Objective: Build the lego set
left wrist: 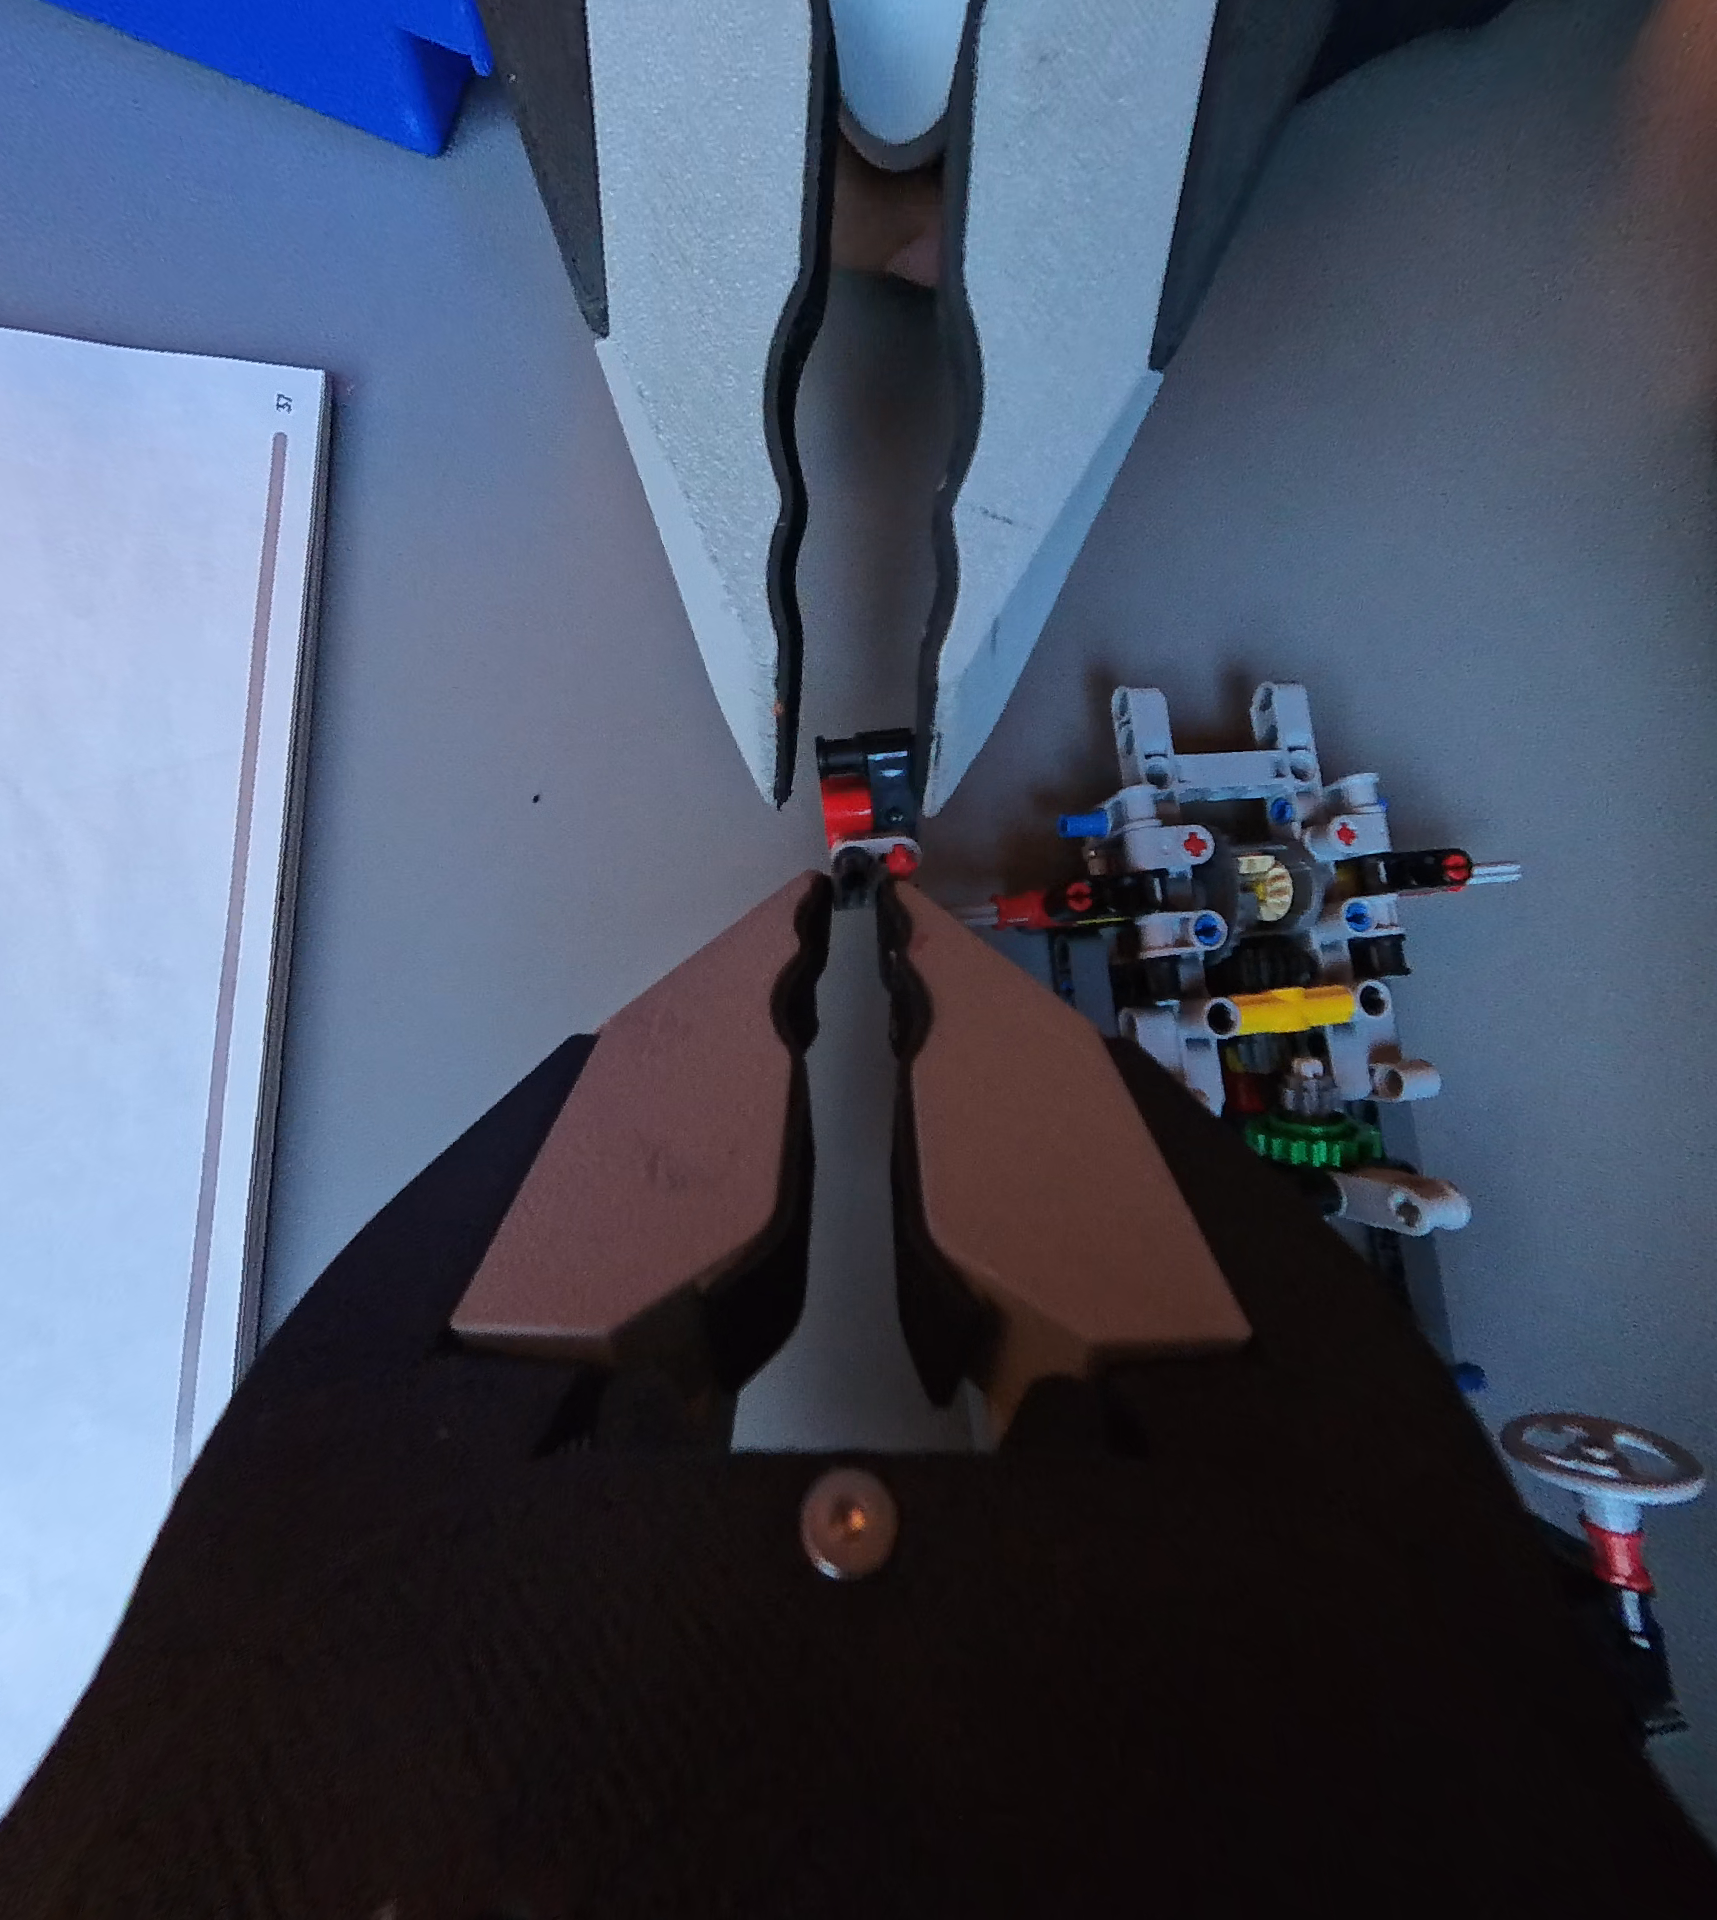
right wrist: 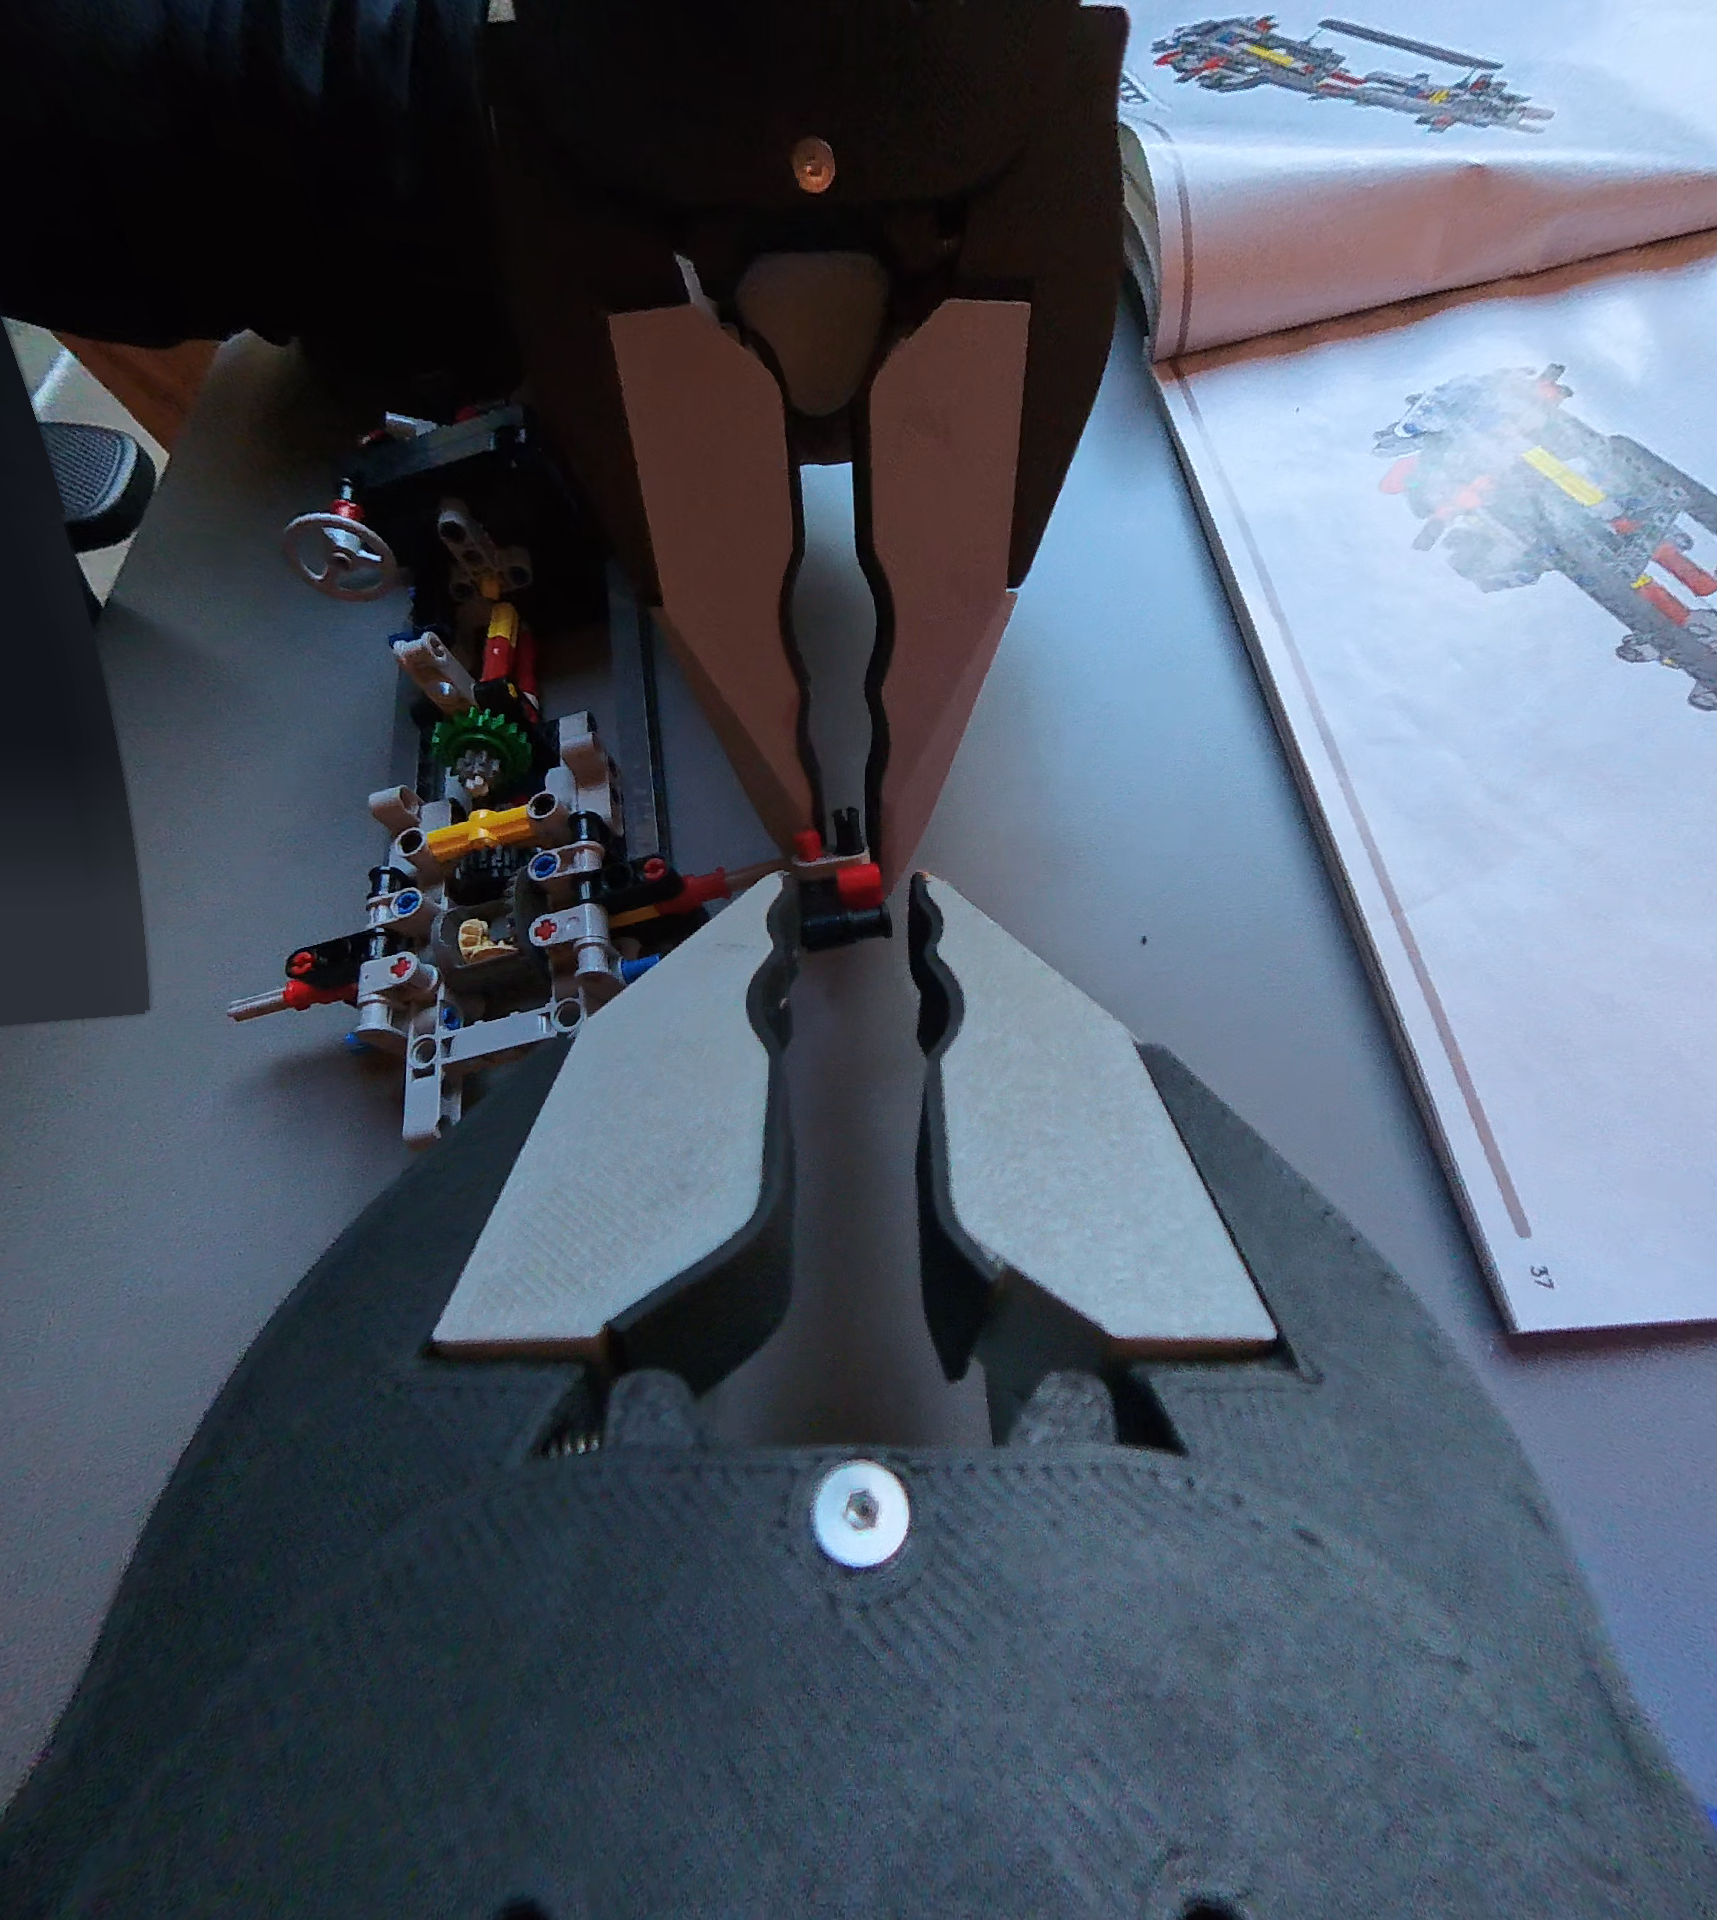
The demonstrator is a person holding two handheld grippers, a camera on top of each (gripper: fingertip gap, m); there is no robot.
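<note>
Small red, black and grey plastic brick cluster (left wrist: 866, 810) pinched at its near end by nearly closed left tongs (left wrist: 854, 894) — far end between open right tongs (right wrist: 846, 914), one pad beside it, above grey table (left wrist: 521, 675).

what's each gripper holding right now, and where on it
The left gripper pinches the dark peg end of a small red, black and grey brick piece. The right gripper brackets its other end, one pad clearly off it; not gripping.

Booklet (left wrist: 85, 831): cut by the left edge in the left wrist view.
Blue bin (left wrist: 314, 52): only 1 corner shows.
Brick model (right wrist: 480, 831): far end hidden behind the left gripper (right wrist: 838, 831).
Small brick piece (right wrist: 838, 894): details too small to tell.
</note>
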